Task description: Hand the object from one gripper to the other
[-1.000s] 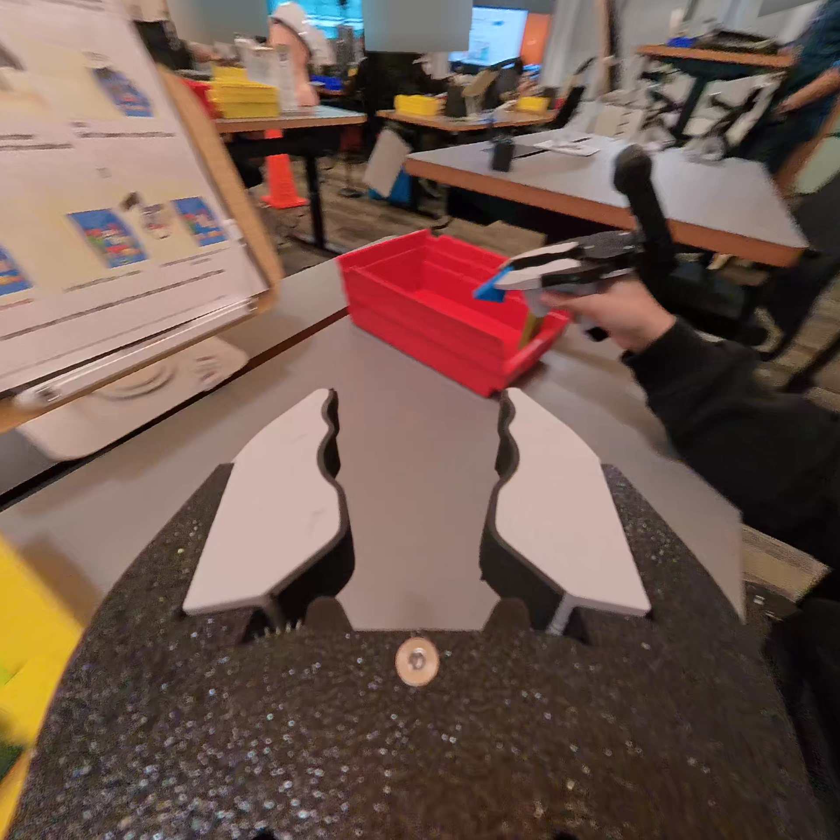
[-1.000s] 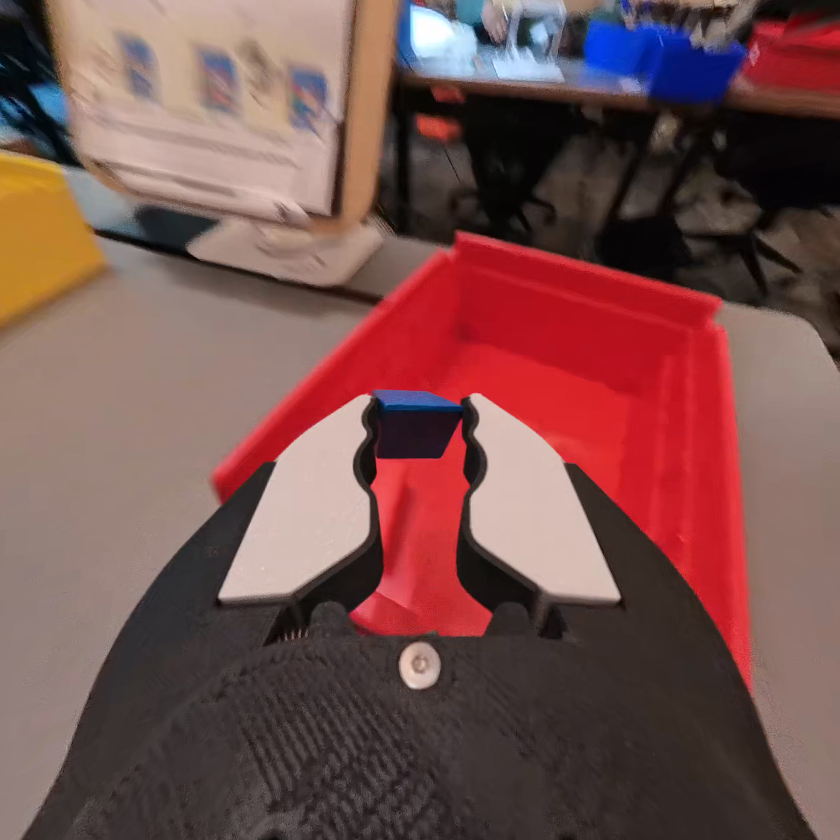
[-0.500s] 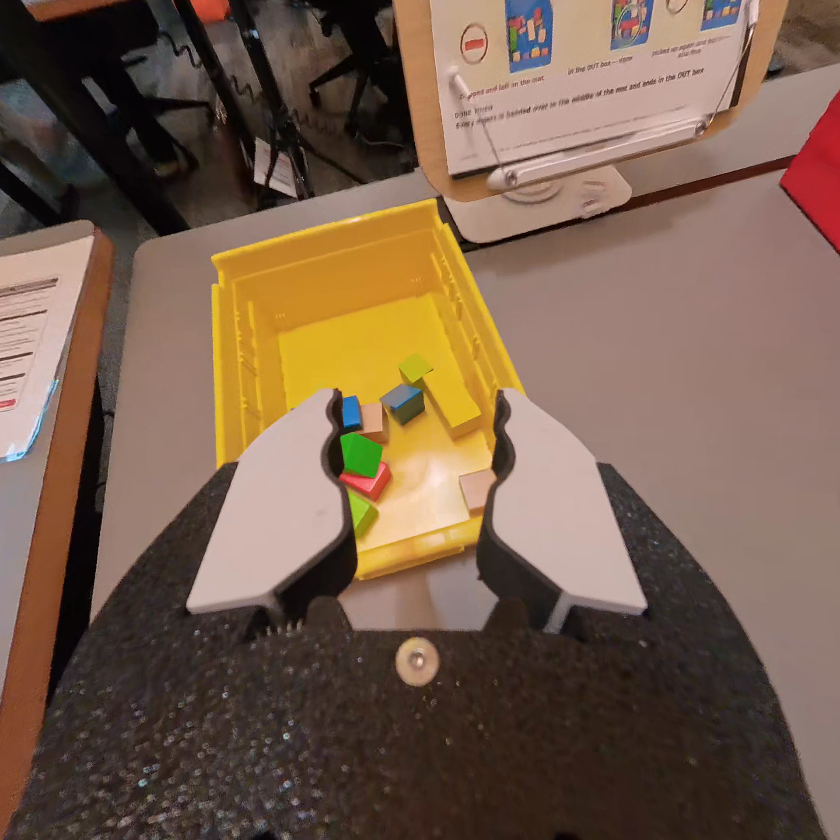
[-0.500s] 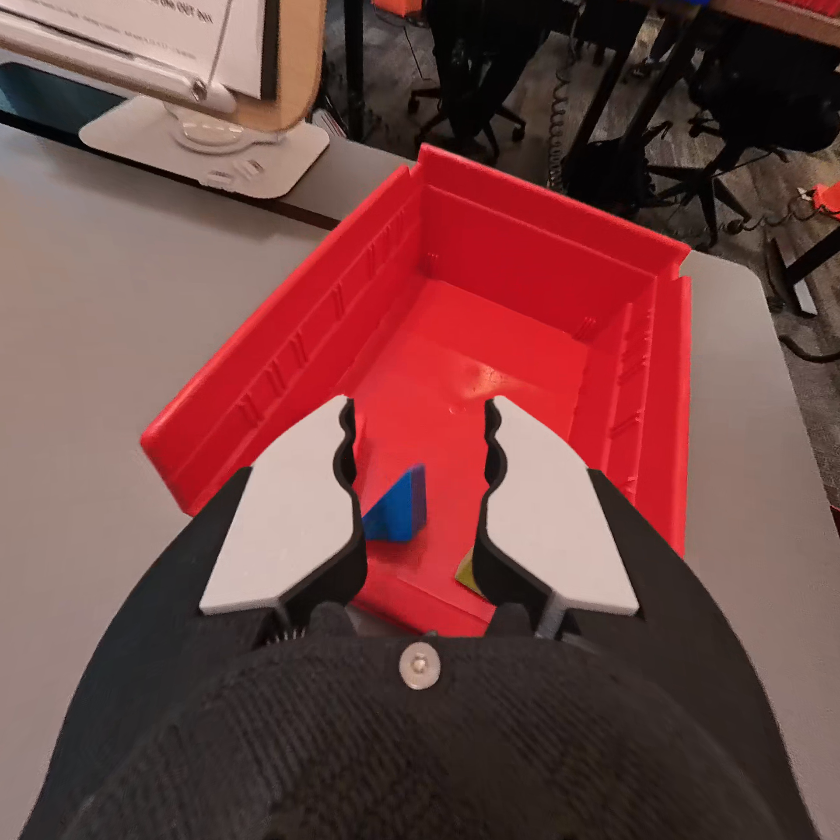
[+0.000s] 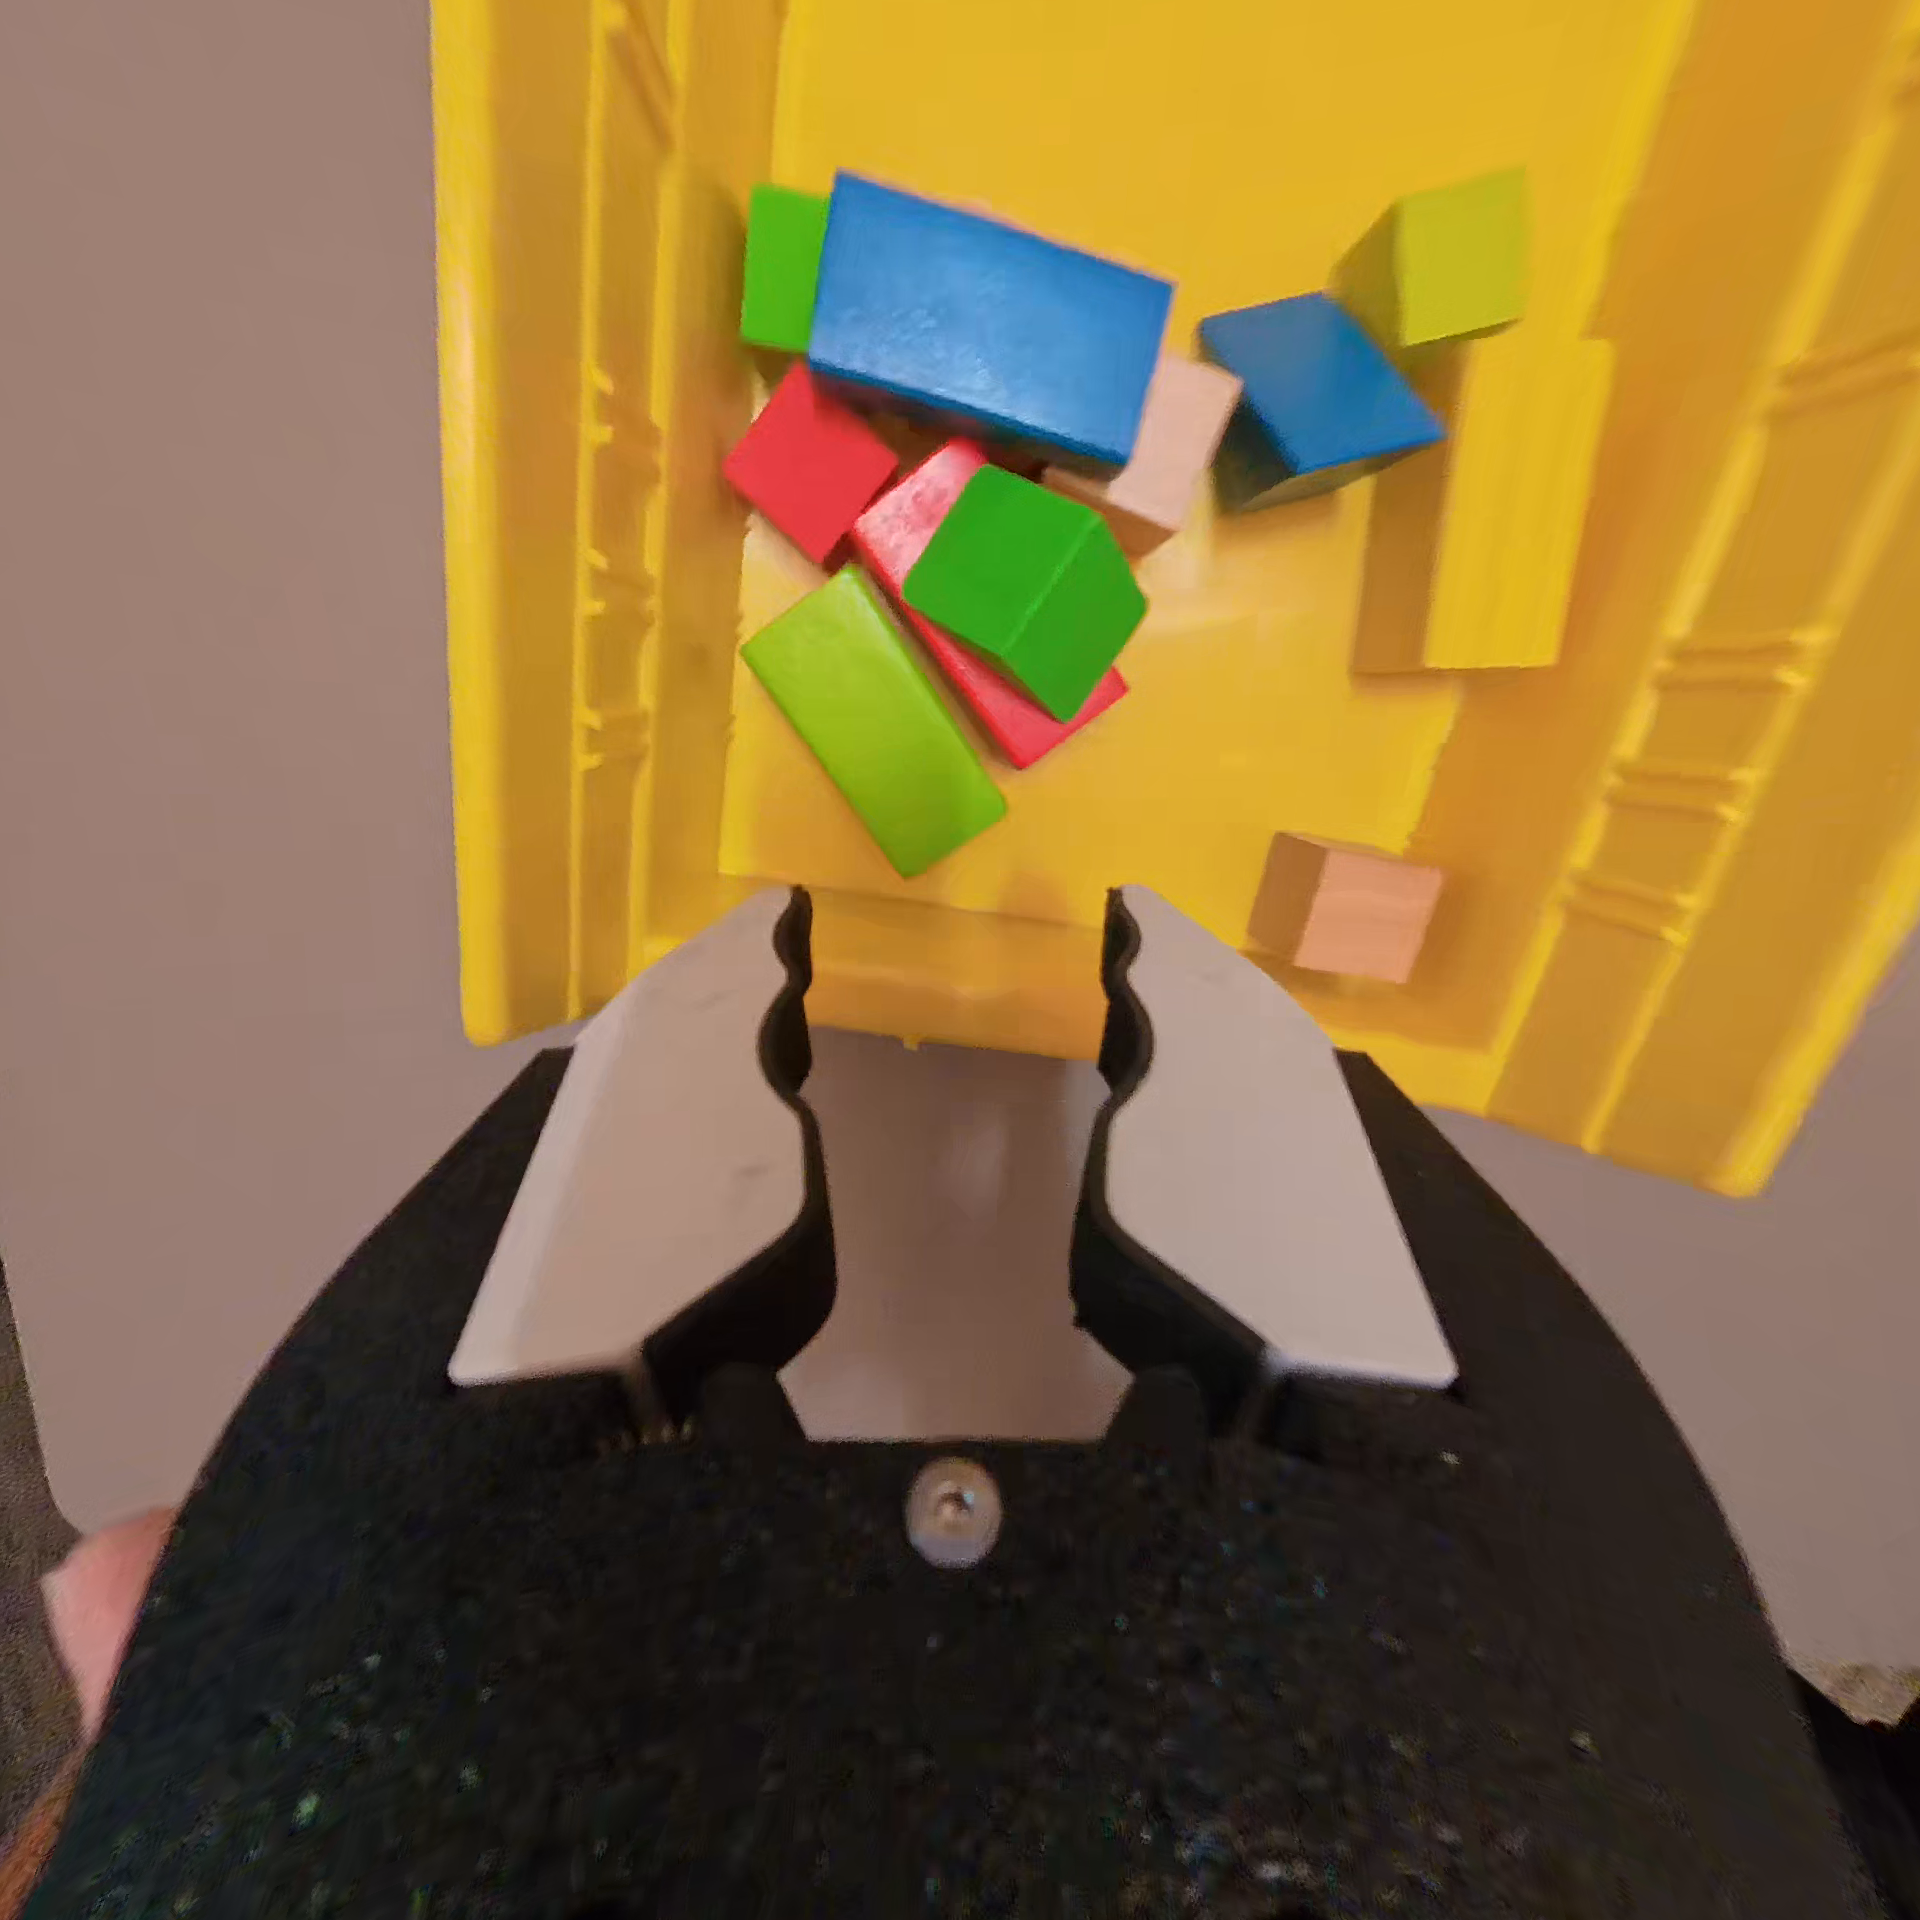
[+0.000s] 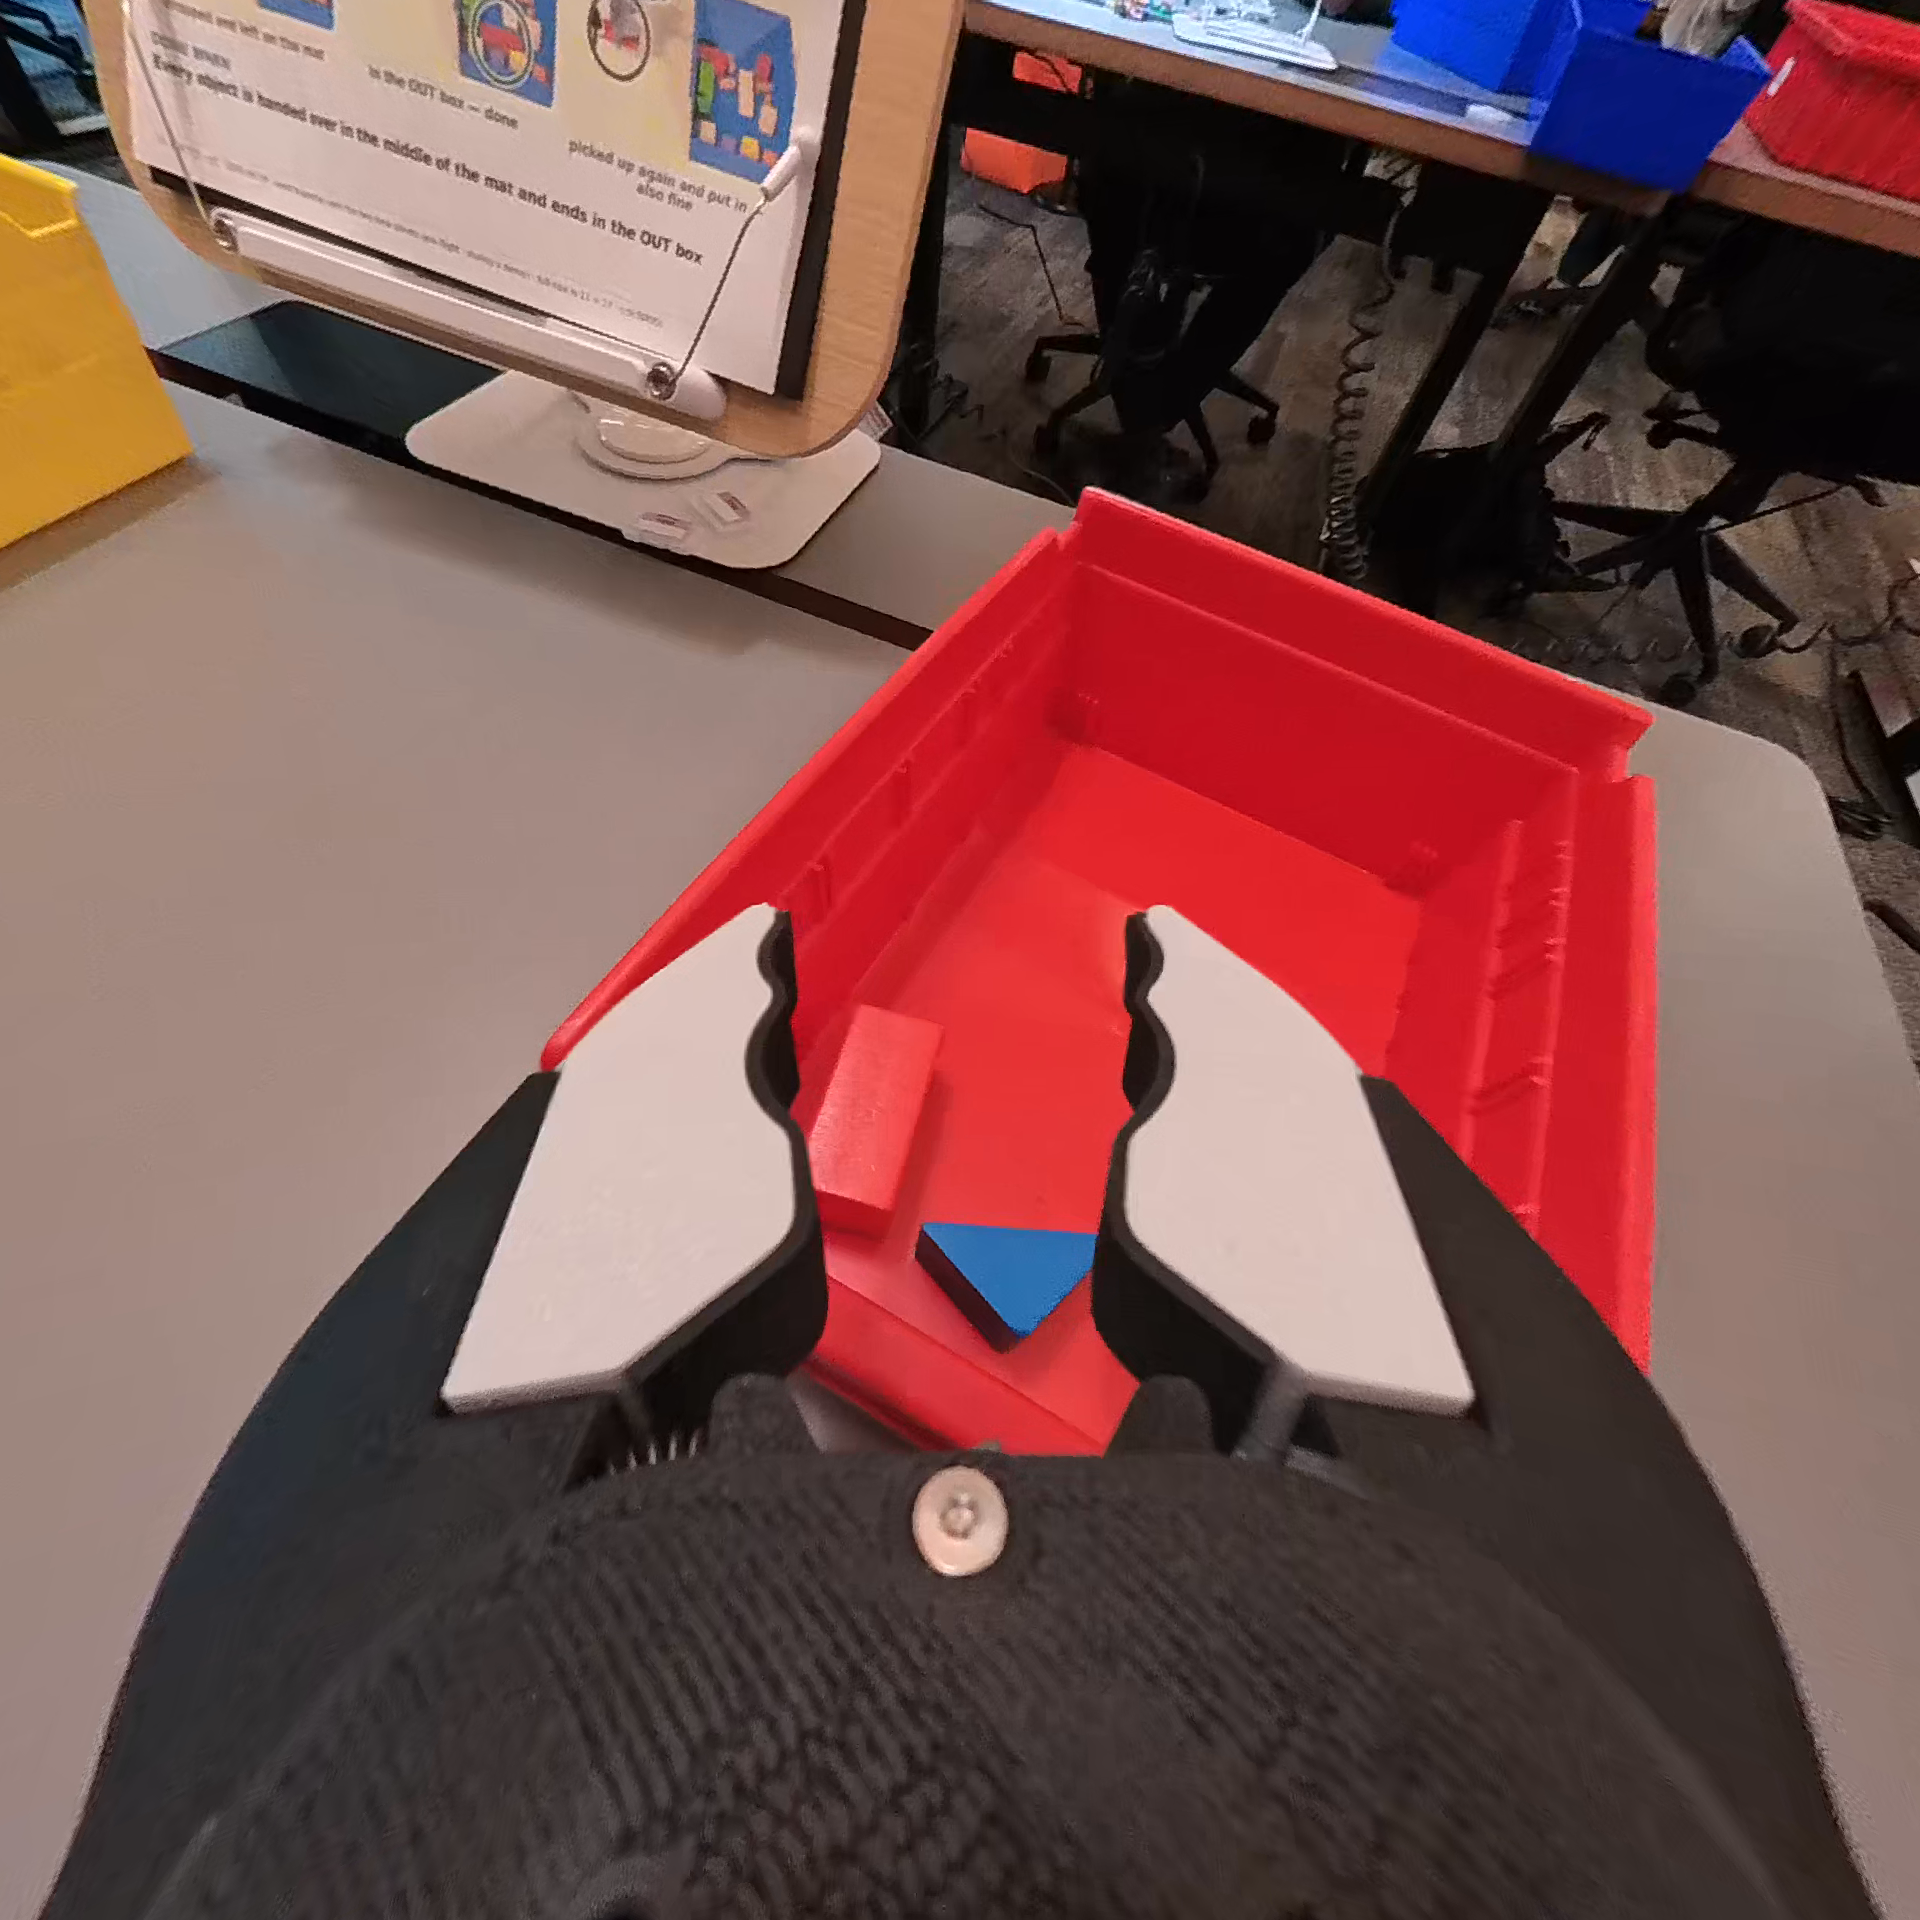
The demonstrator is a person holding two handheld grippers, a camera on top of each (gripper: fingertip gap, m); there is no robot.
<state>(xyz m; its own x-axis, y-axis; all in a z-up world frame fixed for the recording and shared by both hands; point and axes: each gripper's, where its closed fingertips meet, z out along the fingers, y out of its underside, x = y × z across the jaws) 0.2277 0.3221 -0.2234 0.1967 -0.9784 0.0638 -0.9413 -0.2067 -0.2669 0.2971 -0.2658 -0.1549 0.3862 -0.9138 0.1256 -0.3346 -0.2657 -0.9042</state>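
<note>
item: left two-finger gripper (image 5: 951, 914), jaws spread wide and holding nothing; i am hovering it just over the near wall of the yellow plastic bin (image 5: 520, 623), looking straight down.

item: contents of that bin: a loose heap of painted wooden blocks. i am noting a lime green flat rectangular block (image 5: 871, 722) nearest my fingertips, a dark green cube (image 5: 1023, 587) lying on a red flat block (image 5: 966, 623), and a large blue rectangular block (image 5: 987, 317) farther in. a plain wooden cube (image 5: 1345, 906) is sitting alone to the right.

item: right two-finger gripper (image 6: 956, 935), jaws likewise spread and bare, waiting above the red plastic bin (image 6: 1538, 1039), where a blue triangular block (image 6: 1013, 1273) and a red rectangular block (image 6: 873, 1117) are already lying.

handling note: i am judging the lime green block the easiest next object. i should be turning the wrist to square the pads across its narrow sides, descending clear of the wall, and gripping one end so the other stays free for the right gripper.
</note>
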